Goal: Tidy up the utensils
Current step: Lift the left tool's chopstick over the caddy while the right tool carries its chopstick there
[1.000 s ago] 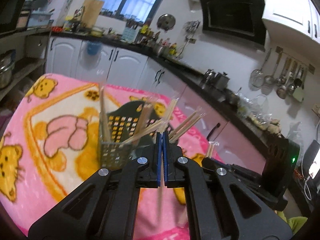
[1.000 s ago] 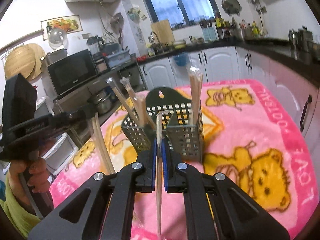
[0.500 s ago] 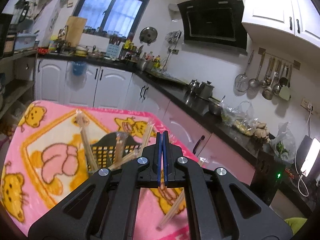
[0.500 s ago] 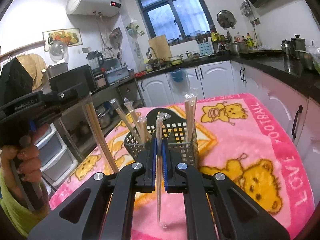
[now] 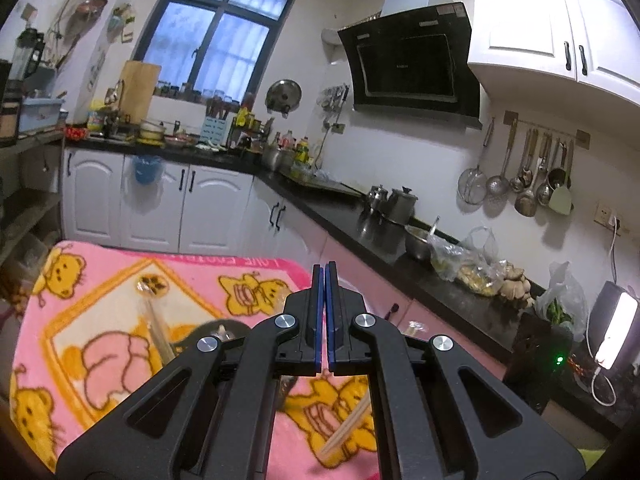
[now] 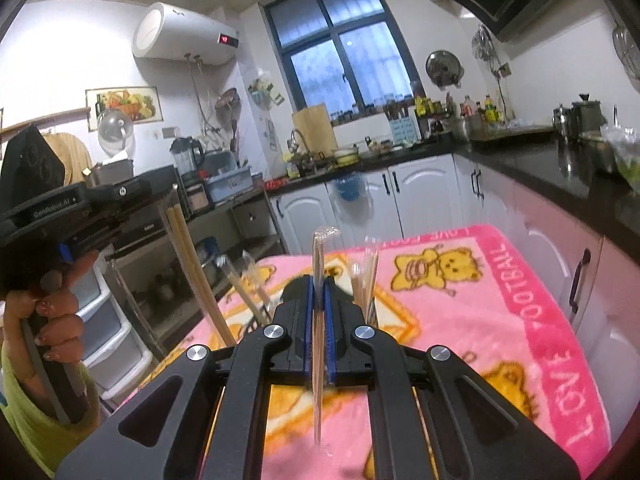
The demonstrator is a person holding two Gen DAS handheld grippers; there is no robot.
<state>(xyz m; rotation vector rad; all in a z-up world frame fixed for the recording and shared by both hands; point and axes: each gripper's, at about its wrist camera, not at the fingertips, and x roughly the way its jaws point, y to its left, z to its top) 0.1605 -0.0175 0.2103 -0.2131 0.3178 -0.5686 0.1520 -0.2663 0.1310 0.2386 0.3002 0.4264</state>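
"Right wrist view first: what did the right gripper (image 6: 318, 320) have?" asked the first reviewer.

"Its blue-padded jaws were closed on a thin chopstick in a clear plastic sleeve (image 6: 319, 272)," said the second. "The stick stood upright between the pads, its crimped top above them and its lower end hanging below, over the pink fleece blanket with yellow bears (image 6: 500, 300)."

"And the holder?"

"The dark mesh utensil basket (image 6: 373, 314) sat on the blanket just beyond the jaws, mostly hidden by them. More sleeved chopsticks (image 6: 364, 276) stood in it to the right of the held stick, and others leaned out to the left."

"Where was the other tool?"

"At the left edge of that view, a person's hand (image 6: 48, 312) gripped its handle. A pair of pale wooden chopsticks (image 6: 192, 272) slanted down from its tip toward the basket."

"Did the left wrist view agree?"

"Yes. The left gripper (image 5: 324, 312) showed its pads pressed together, and the lower end of the pair appeared beneath the jaws, above the blanket. The basket's dark rim peeked out to the left of the fingers, with one sleeved chopstick rising from it. The kitchen counter ran behind."
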